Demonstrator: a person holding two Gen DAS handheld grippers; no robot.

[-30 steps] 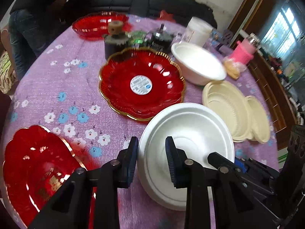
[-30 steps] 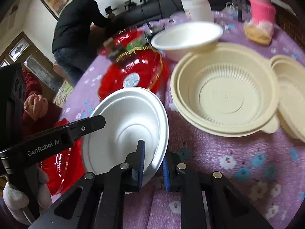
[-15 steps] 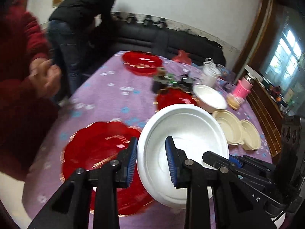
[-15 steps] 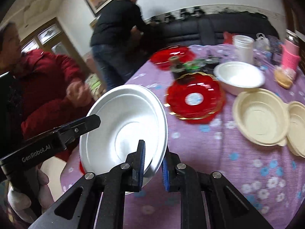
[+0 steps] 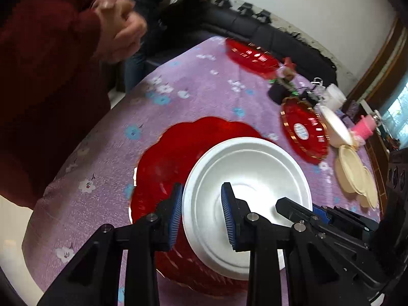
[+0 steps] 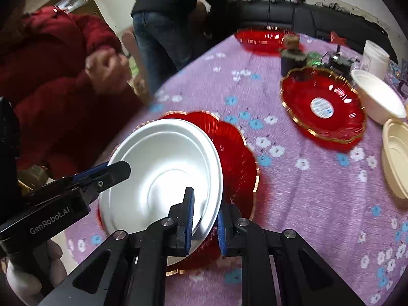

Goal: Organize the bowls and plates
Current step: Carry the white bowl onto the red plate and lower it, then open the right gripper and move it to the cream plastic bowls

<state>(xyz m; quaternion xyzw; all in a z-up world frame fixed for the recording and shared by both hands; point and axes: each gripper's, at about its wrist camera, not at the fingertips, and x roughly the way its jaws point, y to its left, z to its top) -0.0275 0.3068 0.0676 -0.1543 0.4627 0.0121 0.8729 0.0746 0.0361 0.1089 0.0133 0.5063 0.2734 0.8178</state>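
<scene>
A white foam bowl (image 5: 252, 178) is held by both grippers above a red scalloped plate (image 5: 178, 153) at the near left of the table. My left gripper (image 5: 201, 214) is shut on the bowl's left rim. My right gripper (image 6: 205, 225) is shut on the bowl's (image 6: 163, 168) right rim, over the red plate (image 6: 237, 163). A second red plate (image 6: 323, 107), another white bowl (image 6: 377, 97) and cream bowls (image 6: 397, 158) sit further right.
A third red plate (image 6: 262, 38) sits at the far edge, by dark jars (image 6: 293, 56) and a white cup (image 6: 374, 56). A person in red (image 6: 51, 76) stands close at the table's left edge. Another person (image 6: 168, 12) bends over the sofa behind. The tablecloth (image 6: 306, 204) is purple and flowered.
Both grippers have carried the white bowl leftward, from the table's middle to above the near-left red plate. The person in red now fills the left of both views.
</scene>
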